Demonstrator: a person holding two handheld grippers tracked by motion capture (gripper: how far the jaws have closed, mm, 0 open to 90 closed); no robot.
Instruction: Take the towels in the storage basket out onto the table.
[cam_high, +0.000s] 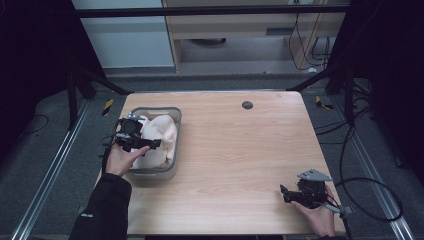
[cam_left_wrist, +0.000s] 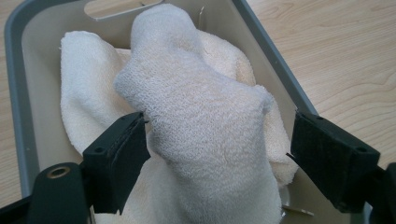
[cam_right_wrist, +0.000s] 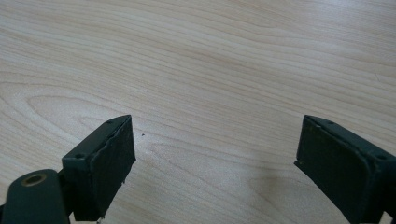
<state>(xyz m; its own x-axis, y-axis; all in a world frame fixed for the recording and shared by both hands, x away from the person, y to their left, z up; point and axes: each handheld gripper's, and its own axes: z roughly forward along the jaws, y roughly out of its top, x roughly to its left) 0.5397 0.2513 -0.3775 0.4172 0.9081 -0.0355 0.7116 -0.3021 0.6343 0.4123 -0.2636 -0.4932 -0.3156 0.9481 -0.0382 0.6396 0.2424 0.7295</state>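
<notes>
A grey bin (cam_high: 176, 131) stands on the left part of the wooden table (cam_high: 240, 150), and a cream towel (cam_left_wrist: 205, 126) lies crumpled inside it, heaped up above the rim. The left gripper (cam_left_wrist: 219, 154) hangs over the bin with its jaws spread wide to either side of the towel's raised fold, the left jaw touching the cloth. Well right of the bin, near the table's front edge, the right gripper (cam_right_wrist: 215, 154) is held low with jaws released over bare wood.

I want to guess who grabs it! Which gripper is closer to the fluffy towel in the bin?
The left gripper: its open jaws sit around the towel in the grey bin. The right gripper is far across the table, open over bare wood.
</notes>
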